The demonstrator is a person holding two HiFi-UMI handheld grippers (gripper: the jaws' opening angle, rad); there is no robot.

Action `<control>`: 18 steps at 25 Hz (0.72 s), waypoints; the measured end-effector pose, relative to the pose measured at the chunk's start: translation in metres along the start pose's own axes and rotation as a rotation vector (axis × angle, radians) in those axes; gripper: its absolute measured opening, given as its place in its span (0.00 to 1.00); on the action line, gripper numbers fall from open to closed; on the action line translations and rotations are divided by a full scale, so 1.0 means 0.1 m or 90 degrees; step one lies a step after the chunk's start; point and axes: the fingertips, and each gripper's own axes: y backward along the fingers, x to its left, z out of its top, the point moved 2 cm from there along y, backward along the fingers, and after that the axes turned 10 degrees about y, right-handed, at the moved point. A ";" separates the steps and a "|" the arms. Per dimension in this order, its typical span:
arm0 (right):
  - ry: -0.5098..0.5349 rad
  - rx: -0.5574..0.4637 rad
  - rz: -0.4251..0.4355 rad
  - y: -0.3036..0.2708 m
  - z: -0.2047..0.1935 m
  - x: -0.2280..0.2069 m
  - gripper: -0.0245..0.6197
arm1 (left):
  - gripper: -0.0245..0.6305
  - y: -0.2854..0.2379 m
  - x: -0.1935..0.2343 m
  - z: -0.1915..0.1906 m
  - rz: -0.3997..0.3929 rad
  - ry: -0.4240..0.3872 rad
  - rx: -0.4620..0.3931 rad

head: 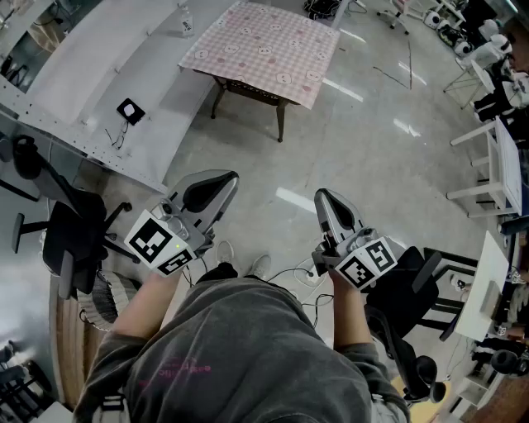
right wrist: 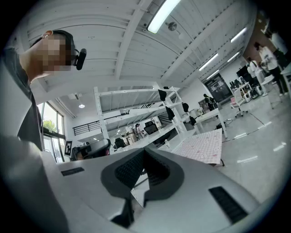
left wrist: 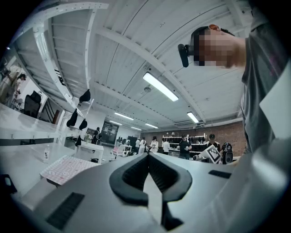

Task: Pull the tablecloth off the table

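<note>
A small wooden table (head: 281, 118) stands far ahead on the floor, covered by a pink checked tablecloth (head: 264, 45) that hangs over its edges. The cloth also shows as a pale pink patch in the left gripper view, tablecloth (left wrist: 63, 168), and in the right gripper view, tablecloth (right wrist: 200, 146). My left gripper (head: 230, 176) and right gripper (head: 321, 195) are held close to my body, well short of the table. Both are shut with nothing between the jaws: left gripper (left wrist: 147, 155), right gripper (right wrist: 144, 150).
A long white bench (head: 99, 74) runs along the left, with a small bottle (head: 185, 21) and a black device (head: 130, 110) on it. Black office chairs stand at my left (head: 74, 240) and right (head: 413, 289). White tables (head: 496, 165) line the right side. Cables lie by my feet.
</note>
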 end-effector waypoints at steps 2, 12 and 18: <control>0.000 0.001 -0.001 0.01 0.00 0.00 0.04 | 0.04 0.01 0.00 0.00 0.001 -0.001 0.001; 0.003 0.000 -0.002 0.01 0.00 0.03 0.04 | 0.04 0.04 0.04 -0.01 0.007 0.001 0.001; 0.012 -0.001 0.002 0.00 0.01 0.07 0.04 | 0.04 0.04 0.03 -0.02 0.007 0.000 0.003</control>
